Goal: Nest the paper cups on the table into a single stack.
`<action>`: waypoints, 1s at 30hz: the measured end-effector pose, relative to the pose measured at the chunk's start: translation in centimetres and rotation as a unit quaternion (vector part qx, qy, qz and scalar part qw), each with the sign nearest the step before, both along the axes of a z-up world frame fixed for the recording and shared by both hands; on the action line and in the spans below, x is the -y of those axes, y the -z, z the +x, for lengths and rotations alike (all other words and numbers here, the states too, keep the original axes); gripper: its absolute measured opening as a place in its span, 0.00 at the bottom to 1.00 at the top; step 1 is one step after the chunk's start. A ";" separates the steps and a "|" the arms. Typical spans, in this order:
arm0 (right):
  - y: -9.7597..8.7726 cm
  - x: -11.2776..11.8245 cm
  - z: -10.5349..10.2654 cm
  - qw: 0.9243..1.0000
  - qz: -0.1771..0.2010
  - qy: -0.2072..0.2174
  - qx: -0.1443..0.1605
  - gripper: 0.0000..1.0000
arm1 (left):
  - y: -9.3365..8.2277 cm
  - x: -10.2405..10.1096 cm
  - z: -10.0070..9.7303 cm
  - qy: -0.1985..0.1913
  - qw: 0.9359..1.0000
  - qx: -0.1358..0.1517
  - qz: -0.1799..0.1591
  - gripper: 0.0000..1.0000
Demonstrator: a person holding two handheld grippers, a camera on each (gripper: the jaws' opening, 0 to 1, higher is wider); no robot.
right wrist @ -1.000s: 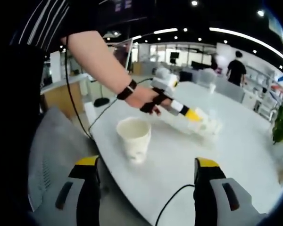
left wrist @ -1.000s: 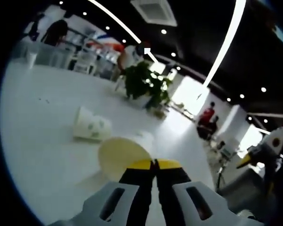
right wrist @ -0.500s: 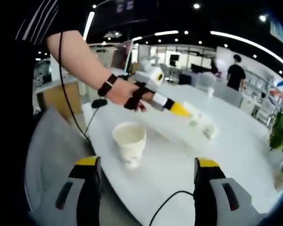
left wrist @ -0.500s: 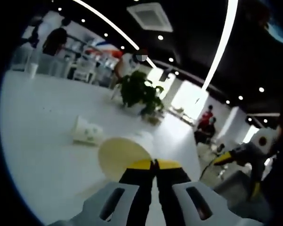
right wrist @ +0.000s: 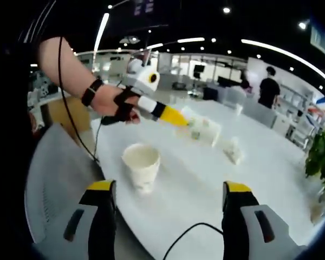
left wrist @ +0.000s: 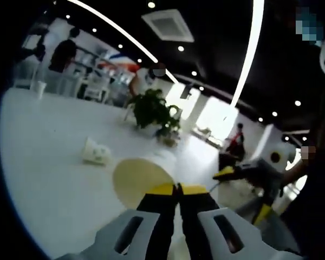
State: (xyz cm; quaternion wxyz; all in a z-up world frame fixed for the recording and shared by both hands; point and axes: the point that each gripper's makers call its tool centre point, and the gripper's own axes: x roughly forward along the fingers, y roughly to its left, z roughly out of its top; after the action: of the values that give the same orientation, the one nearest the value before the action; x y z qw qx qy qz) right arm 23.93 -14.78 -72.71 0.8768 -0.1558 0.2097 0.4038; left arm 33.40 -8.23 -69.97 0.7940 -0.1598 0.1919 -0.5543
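My left gripper [left wrist: 178, 187] is shut on the rim of a white paper cup [left wrist: 139, 181], whose open mouth faces the camera. In the right gripper view that left gripper [right wrist: 183, 119], held by a person's hand, carries the printed cup [right wrist: 205, 130] tilted in the air above the white table [right wrist: 271, 162]. Below it an upright paper cup [right wrist: 141, 166] stands near the table's edge. Another cup lies on its side farther out [right wrist: 233, 150], seen also in the left gripper view [left wrist: 96, 153]. My right gripper [right wrist: 169, 189] is open with nothing between its jaws, short of the upright cup.
A grey chair back [right wrist: 57, 179] stands left of the table edge. A black cable [right wrist: 187, 233] crosses the near table. A potted plant [left wrist: 153, 110] sits at the table's far side. The right gripper [left wrist: 244, 174] appears at the right of the left gripper view. People stand in the background.
The left gripper has lifted its cup off the table and carried it back toward the upright cup. The lying cup looks farther away in the left gripper view.
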 end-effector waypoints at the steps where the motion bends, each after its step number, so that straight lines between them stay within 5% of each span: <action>1: 0.0 0.0 0.0 1.000 0.000 0.000 0.002 0.78 | -0.2 0.0 -0.2 0.002 1.000 0.002 0.001 0.00; 15: 0.2 0.2 -1.0 1.000 0.005 0.000 0.004 0.78 | -0.8 -0.2 -1.8 0.047 0.995 0.048 0.074 0.00; 24: 0.0 0.3 -1.0 1.000 0.015 0.004 0.007 0.78 | -1.3 0.5 -3.1 0.100 0.983 0.081 0.133 0.00; 30: -0.1 0.5 -0.7 1.000 0.023 0.007 0.008 0.78 | -0.8 0.3 -3.9 0.143 0.966 0.106 0.187 0.00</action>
State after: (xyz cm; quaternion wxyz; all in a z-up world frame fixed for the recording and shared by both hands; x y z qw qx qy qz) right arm 23.24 -15.26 -72.61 0.8846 -0.1380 0.1942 0.4010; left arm 29.51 -8.56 -69.20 0.7382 0.0801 0.2275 -0.6300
